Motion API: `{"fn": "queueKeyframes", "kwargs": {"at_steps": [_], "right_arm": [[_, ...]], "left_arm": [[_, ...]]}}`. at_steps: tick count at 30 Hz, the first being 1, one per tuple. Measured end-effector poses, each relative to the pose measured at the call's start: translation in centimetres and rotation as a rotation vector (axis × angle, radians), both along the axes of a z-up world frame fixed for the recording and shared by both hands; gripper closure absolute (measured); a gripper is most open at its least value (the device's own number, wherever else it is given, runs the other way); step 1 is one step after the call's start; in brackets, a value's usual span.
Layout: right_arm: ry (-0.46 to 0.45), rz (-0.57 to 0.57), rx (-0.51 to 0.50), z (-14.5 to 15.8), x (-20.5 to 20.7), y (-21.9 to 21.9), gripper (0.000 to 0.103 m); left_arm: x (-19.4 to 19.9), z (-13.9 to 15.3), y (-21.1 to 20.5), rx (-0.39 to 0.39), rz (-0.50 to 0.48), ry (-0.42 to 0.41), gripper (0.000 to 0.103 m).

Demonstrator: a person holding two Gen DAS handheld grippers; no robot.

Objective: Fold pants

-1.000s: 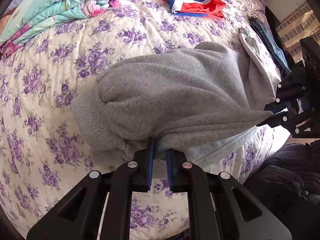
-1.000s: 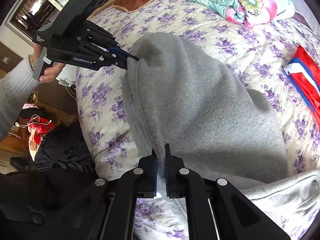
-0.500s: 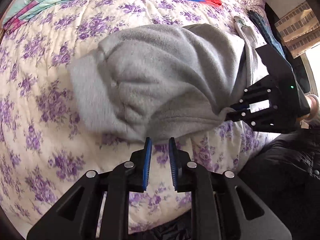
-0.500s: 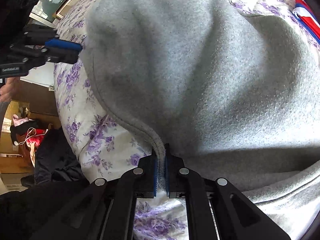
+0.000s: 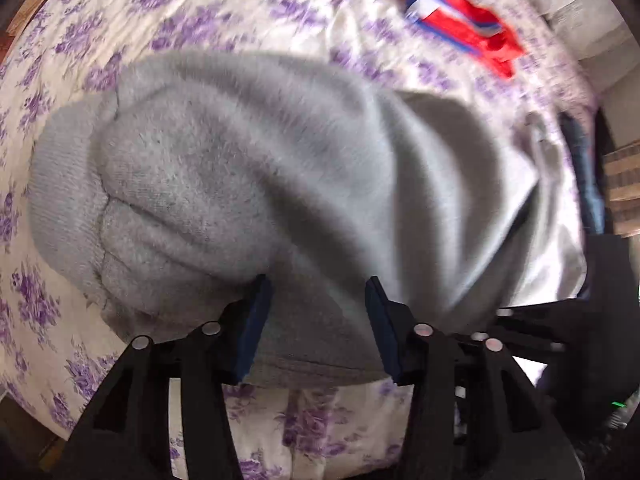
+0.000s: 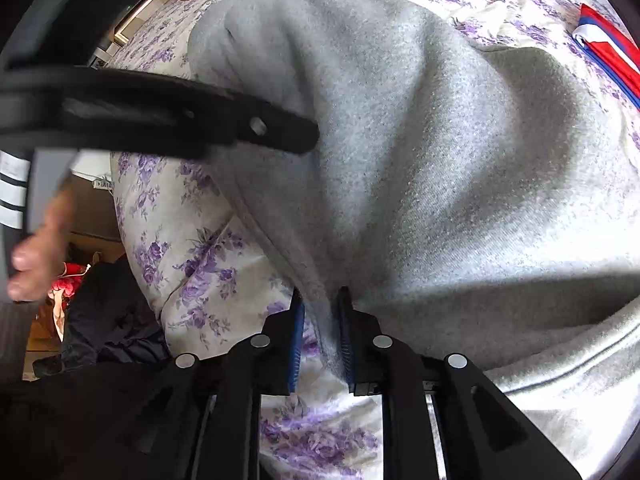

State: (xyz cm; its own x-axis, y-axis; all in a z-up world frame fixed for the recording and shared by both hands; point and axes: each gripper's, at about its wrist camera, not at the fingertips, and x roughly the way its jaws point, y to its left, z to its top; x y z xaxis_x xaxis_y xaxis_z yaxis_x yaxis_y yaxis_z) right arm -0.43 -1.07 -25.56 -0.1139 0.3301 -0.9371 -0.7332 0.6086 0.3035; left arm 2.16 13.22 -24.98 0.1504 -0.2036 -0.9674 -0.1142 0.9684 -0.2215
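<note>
The grey sweatpants (image 5: 248, 168) lie bunched on the flowered bedspread, also filling the right wrist view (image 6: 420, 140). My left gripper (image 5: 316, 292) is open, its jaws wide apart over the near hem of the pants, holding nothing. It also shows from the side in the right wrist view (image 6: 304, 140). My right gripper (image 6: 322, 300) has its jaws slightly apart, with the pants' seamed edge lying loosely between them. Part of the right gripper's black body (image 5: 560, 320) shows at the right of the left wrist view.
A folded red, white and blue garment (image 5: 460, 28) lies further back on the bed (image 5: 80, 340), also seen in the right wrist view (image 6: 608, 52). A dark garment (image 5: 588, 176) lies at the bed's right edge. Dark clothes (image 6: 108, 320) lie on the floor beside the bed.
My left gripper has let go of the pants, opened wide and moved in over the hem. My right gripper's jaws have parted from their tight pinch on the seam. The pants have settled onto the bed.
</note>
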Motion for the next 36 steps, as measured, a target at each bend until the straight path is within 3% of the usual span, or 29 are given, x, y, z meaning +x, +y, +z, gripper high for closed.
{"fn": "queueKeyframes", "kwargs": {"at_steps": [4, 7, 8, 9, 11, 14, 16, 19, 20, 21, 23, 26, 28, 32, 36], "right_arm": [[0.034, -0.045, 0.087, 3.8, 0.2, -1.9, 0.067], [-0.047, -0.104, 0.113, 5.6, 1.3, -2.8, 0.067], [-0.090, -0.119, 0.088, 5.5, 1.8, -2.6, 0.075], [-0.114, -0.131, 0.055, 5.0, 2.3, -2.3, 0.090], [-0.119, -0.157, 0.012, 3.1, 3.3, -1.8, 0.091], [-0.072, -0.179, -0.123, -1.6, 3.8, -1.3, 0.091], [-0.065, -0.185, -0.117, -1.2, 3.8, -1.2, 0.091], [0.057, -0.192, -0.103, 1.6, 5.7, -1.9, 0.090], [0.065, -0.227, -0.071, 3.4, 7.1, -3.0, 0.084], [0.045, -0.282, -0.062, 5.3, 9.0, -4.5, 0.065], [-0.042, -0.406, -0.102, 8.4, 13.1, -7.9, 0.038], [-0.115, -0.551, -0.285, 9.0, 19.6, -13.1, 0.037], [-0.031, -0.672, -0.387, 7.0, 23.1, -16.7, 0.037], [0.154, -0.828, -0.411, 3.0, 26.7, -20.8, 0.038], [0.234, -0.890, -0.446, 0.1, 27.9, -21.0, 0.038]], "left_arm": [[0.0, 0.3, 0.4, -0.027, 0.033, -0.025, 0.058], [0.0, -0.1, 1.5, -0.075, 0.063, -0.031, 0.061], [-0.1, -0.1, 1.8, -0.089, 0.071, -0.033, 0.061], [-0.2, -0.2, 1.9, -0.099, 0.077, -0.034, 0.061], [-0.3, -0.2, 2.1, -0.106, 0.080, -0.037, 0.061], [-0.9, -0.1, 2.0, -0.103, 0.072, -0.043, 0.061], [-0.9, -0.1, 2.0, -0.109, 0.071, -0.046, 0.061], [-1.1, -0.2, 2.4, -0.139, 0.084, -0.050, 0.061], [-1.1, -0.2, 2.5, -0.146, 0.088, -0.049, 0.061], [-1.0, -0.2, 2.6, -0.149, 0.088, -0.048, 0.061], [-1.0, -0.2, 2.4, -0.142, 0.085, -0.048, 0.061], [-1.0, -0.1, 2.1, -0.118, 0.080, -0.053, 0.061], [-1.0, -0.1, 1.8, -0.104, 0.074, -0.055, 0.060], [-0.9, -0.2, 1.7, -0.094, 0.068, -0.056, 0.058], [-0.9, -0.3, 2.1, -0.112, 0.074, -0.052, 0.058]]}}
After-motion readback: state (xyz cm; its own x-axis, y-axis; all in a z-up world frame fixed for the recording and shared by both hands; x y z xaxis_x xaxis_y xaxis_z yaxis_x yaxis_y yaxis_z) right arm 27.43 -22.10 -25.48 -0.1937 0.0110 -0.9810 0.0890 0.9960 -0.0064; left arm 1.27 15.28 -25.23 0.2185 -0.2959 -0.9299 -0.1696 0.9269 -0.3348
